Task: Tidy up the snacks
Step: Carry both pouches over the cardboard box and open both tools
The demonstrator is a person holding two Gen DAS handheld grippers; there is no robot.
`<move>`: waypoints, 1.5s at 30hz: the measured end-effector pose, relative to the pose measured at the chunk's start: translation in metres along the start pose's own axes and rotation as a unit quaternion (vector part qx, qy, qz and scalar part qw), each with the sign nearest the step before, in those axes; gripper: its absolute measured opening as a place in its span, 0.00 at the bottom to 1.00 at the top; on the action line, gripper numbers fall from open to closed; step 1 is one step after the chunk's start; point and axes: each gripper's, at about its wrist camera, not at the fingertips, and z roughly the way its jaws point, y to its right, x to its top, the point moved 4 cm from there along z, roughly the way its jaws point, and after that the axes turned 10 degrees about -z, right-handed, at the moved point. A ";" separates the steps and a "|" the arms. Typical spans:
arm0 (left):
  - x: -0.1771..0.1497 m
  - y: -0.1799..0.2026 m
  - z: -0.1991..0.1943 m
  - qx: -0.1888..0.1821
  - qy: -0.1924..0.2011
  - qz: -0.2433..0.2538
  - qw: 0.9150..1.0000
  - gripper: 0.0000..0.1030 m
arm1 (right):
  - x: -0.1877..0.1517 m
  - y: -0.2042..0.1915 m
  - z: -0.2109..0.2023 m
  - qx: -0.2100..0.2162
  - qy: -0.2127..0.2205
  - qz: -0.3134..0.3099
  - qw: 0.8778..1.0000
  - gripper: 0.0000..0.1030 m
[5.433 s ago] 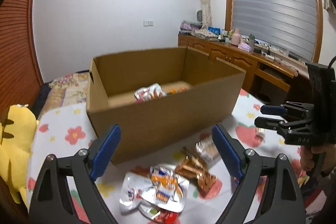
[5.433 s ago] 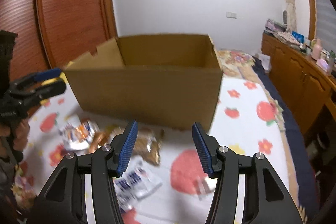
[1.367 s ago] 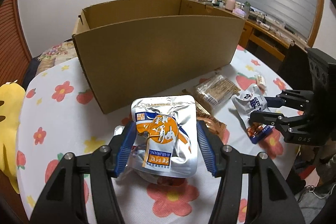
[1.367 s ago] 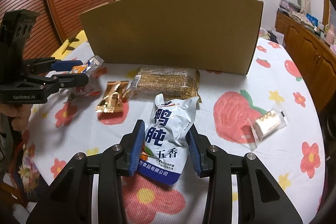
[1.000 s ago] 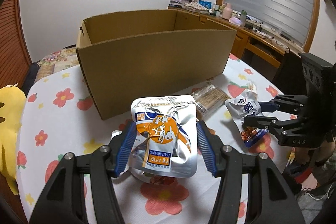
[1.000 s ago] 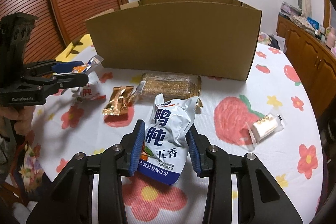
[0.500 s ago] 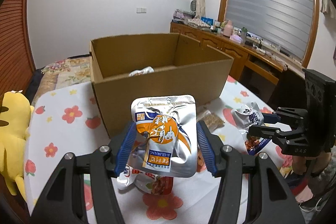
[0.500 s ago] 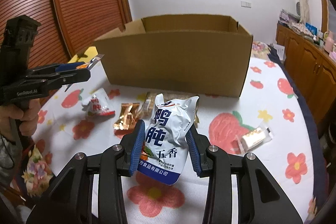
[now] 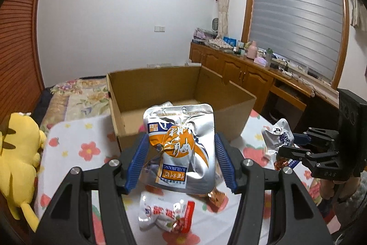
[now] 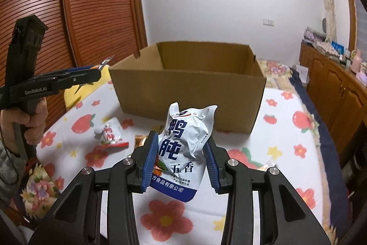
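A silver-orange pouch (image 9: 181, 148) is clamped in the left tongs (image 9: 181, 160) and a white-blue pouch (image 10: 183, 150) in the right tongs (image 10: 181, 162), both held above the tabletop (image 10: 286, 153). Carrying is judged underway; release over the open cardboard box (image 9: 231, 116) is called for next.

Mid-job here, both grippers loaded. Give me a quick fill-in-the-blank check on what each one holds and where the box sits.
1. The left gripper is shut on a silver pouch with an ____ label.
2. The right gripper grips the white and ____ pouch.
3. The cardboard box ahead of both grippers is ____ at the top.
4. A red and white packet lies on the ____ tablecloth.

Answers: orange; blue; open; floral
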 end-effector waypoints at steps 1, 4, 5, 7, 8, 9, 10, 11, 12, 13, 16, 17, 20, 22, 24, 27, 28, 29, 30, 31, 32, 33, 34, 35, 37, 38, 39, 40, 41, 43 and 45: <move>0.004 0.000 0.000 0.001 0.004 0.000 1.000 0.56 | 0.003 0.001 -0.001 -0.001 0.003 -0.002 1.000 0.38; 0.016 -0.002 0.003 0.003 0.013 -0.001 1.000 0.56 | 0.015 0.004 -0.002 -0.007 0.011 -0.010 1.000 0.38; 0.020 -0.002 0.005 0.005 0.015 -0.001 1.000 0.56 | 0.019 0.005 -0.002 -0.009 0.014 -0.013 1.000 0.38; 0.027 -0.004 0.009 0.009 0.020 0.000 1.000 0.56 | 0.028 0.006 -0.003 -0.014 0.021 -0.020 0.999 0.38; 0.028 -0.005 0.011 0.010 0.021 0.001 1.000 0.56 | 0.033 0.005 -0.004 -0.016 0.025 -0.024 0.999 0.38; 0.030 -0.007 0.014 0.013 0.022 0.002 1.000 0.56 | 0.038 0.004 -0.006 -0.018 0.029 -0.029 0.999 0.38; 0.033 -0.009 0.018 0.017 0.023 0.002 1.000 0.56 | 0.043 0.004 -0.007 -0.019 0.033 -0.034 0.999 0.38; 0.035 -0.011 0.022 0.021 0.021 -0.001 1.000 0.56 | 0.047 0.003 -0.008 -0.019 0.036 -0.037 0.998 0.38; 0.036 -0.013 0.025 0.020 0.020 -0.003 1.000 0.56 | 0.050 0.003 -0.008 -0.019 0.039 -0.039 0.998 0.38; 0.038 -0.015 0.028 0.020 0.018 -0.004 1.000 0.56 | 0.055 0.002 -0.008 -0.018 0.042 -0.041 0.998 0.38; 0.046 -0.019 0.035 0.027 0.015 -0.002 1.000 0.56 | 0.068 -0.002 -0.007 -0.020 0.051 -0.054 0.997 0.38; 0.048 -0.021 0.038 0.028 0.014 -0.004 0.999 0.56 | 0.070 -0.002 -0.006 -0.019 0.052 -0.056 0.997 0.38; 0.053 -0.025 0.045 0.034 0.011 -0.008 0.999 0.56 | 0.079 -0.003 0.002 -0.021 0.051 -0.068 0.996 0.38; 0.056 -0.028 0.052 0.041 0.011 -0.007 0.999 0.56 | 0.082 -0.003 0.010 -0.021 0.047 -0.071 0.996 0.38; 0.057 -0.032 0.063 0.045 0.005 -0.013 0.999 0.56 | 0.085 -0.002 0.019 -0.022 0.041 -0.073 0.996 0.38; 0.058 -0.037 0.076 0.046 -0.006 -0.023 0.999 0.56 | 0.090 0.001 0.034 -0.026 0.035 -0.073 0.996 0.38; 0.059 -0.039 0.080 0.048 -0.008 -0.025 0.999 0.56 | 0.091 0.003 0.037 -0.026 0.035 -0.072 0.996 0.38; 0.059 -0.041 0.082 0.048 -0.009 -0.027 0.998 0.56 | 0.093 0.004 0.043 -0.027 0.033 -0.071 0.997 0.38; 0.059 -0.042 0.083 0.048 -0.009 -0.031 0.998 0.56 | 0.094 0.006 0.047 -0.027 0.031 -0.069 0.997 0.38; 0.060 -0.044 0.085 0.046 -0.011 -0.037 0.998 0.56 | 0.096 0.008 0.050 -0.027 0.030 -0.067 0.997 0.38; 0.060 -0.044 0.086 0.045 -0.011 -0.041 0.998 0.56 | 0.098 0.009 0.054 -0.029 0.029 -0.066 0.997 0.38; 0.062 -0.043 0.087 0.044 -0.012 -0.043 0.998 0.56 | 0.101 0.011 0.058 -0.033 0.029 -0.066 0.997 0.38; 0.062 -0.043 0.088 0.044 -0.012 -0.044 0.998 0.56 | 0.103 0.012 0.062 -0.040 0.029 -0.067 0.997 0.38; 0.062 -0.043 0.088 0.045 -0.013 -0.043 0.998 0.56 | 0.104 0.014 0.065 -0.043 0.028 -0.066 0.997 0.38; 0.062 -0.043 0.091 0.048 -0.015 -0.042 0.998 0.56 | 0.107 0.017 0.073 -0.049 0.024 -0.061 0.997 0.38; 0.061 -0.043 0.091 0.049 -0.015 -0.045 0.998 0.56 | 0.108 0.018 0.078 -0.049 0.022 -0.057 0.997 0.38; 0.061 -0.043 0.091 0.046 -0.015 -0.050 0.998 0.56 | 0.109 0.019 0.082 -0.049 0.021 -0.055 0.997 0.38; 0.060 -0.042 0.092 0.040 -0.016 -0.055 0.998 0.56 | 0.108 0.021 0.087 -0.049 0.018 -0.050 0.997 0.38; 0.060 -0.041 0.093 0.037 -0.017 -0.057 0.998 0.56 | 0.108 0.023 0.090 -0.048 0.017 -0.045 0.998 0.38; 0.058 -0.038 0.095 0.038 -0.018 -0.054 0.998 0.56 | 0.107 0.026 0.100 -0.043 0.009 -0.031 0.999 0.38; 0.057 -0.038 0.098 0.040 -0.020 -0.051 0.998 0.56 | 0.106 0.028 0.107 -0.042 0.004 -0.022 0.999 0.38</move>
